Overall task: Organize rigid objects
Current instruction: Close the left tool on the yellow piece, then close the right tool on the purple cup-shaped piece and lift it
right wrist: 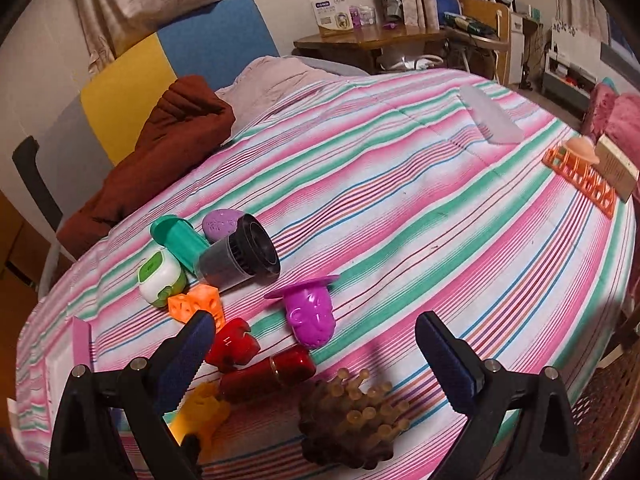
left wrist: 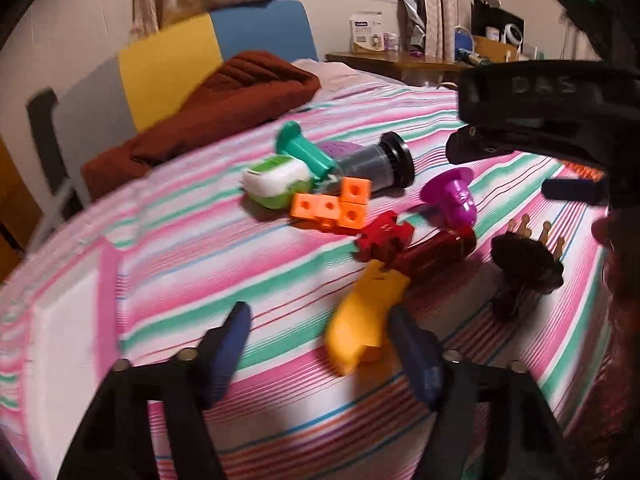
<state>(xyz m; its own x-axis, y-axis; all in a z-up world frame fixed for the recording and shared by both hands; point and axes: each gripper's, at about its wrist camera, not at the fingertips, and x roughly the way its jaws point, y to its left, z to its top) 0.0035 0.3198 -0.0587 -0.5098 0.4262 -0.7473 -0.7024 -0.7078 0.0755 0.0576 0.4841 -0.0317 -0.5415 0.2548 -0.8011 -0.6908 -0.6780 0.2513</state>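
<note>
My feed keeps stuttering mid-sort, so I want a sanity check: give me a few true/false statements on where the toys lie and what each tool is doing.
1. The left tool has nothing between its fingers. True; the yellow plastic piece lies by its right finger, ungripped.
2. The right tool is clamped on the magenta plastic mould. False: it is open, and the mould lies on the striped bedcover.
3. The orange linked cubes lie beside the green-and-white case. True.
4. The brown bristled brush head sits inside the black-capped grey jar. False: it lies on the cover, near the right tool.
</note>
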